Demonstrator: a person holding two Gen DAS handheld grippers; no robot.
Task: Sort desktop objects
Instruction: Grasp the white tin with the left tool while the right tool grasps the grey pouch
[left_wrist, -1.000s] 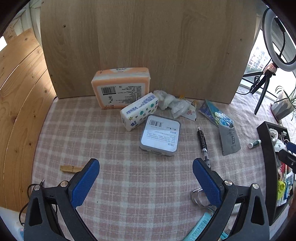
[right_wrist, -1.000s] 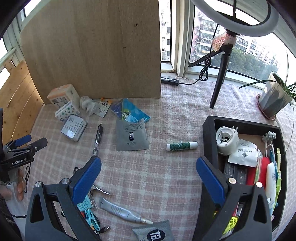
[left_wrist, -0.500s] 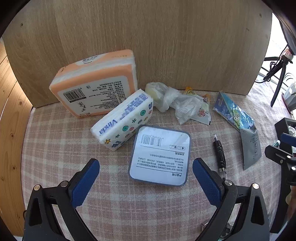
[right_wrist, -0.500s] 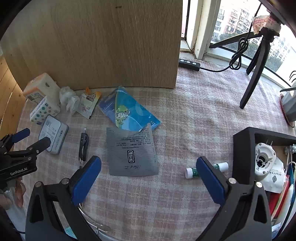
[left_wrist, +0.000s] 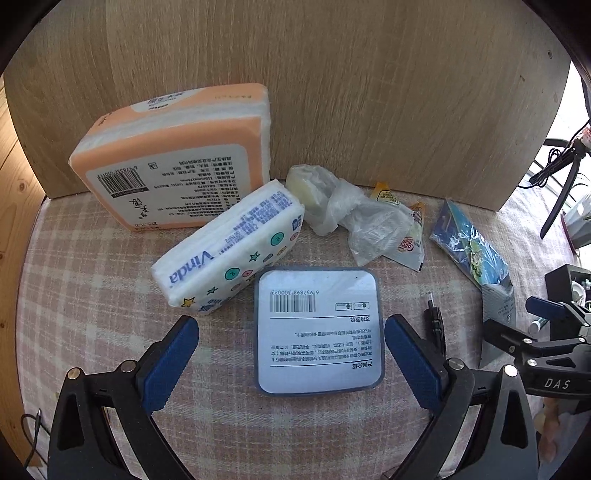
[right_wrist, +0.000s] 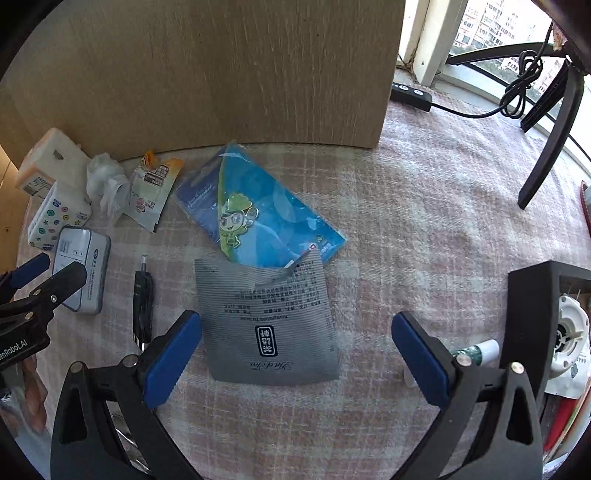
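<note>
My left gripper (left_wrist: 291, 350) is open over a flat grey tin (left_wrist: 318, 330) with a white barcode label, one blue finger on each side of it. A white Vinda tissue pack (left_wrist: 229, 254) leans behind the tin, and an orange tissue pack (left_wrist: 177, 158) stands further back. My right gripper (right_wrist: 295, 350) is open above a grey foil sachet (right_wrist: 269, 325), fingers wide on both sides. A blue cartoon packet (right_wrist: 258, 206) lies partly under the sachet. A black pen (right_wrist: 143, 299) lies between tin (right_wrist: 83, 269) and sachet.
A wooden board (left_wrist: 332, 92) stands upright behind the objects. Crumpled plastic (left_wrist: 340, 206) and a small snack sachet (left_wrist: 410, 236) lie by it. A black organiser box (right_wrist: 535, 314) with several items stands at the right, a green-and-white tube (right_wrist: 476, 350) beside it. Tripod legs (right_wrist: 546, 122) stand far right.
Both grippers have moved forward and lower over the checked cloth. The tin now lies between the left fingers, and the grey sachet between the right fingers. Both stay open.
</note>
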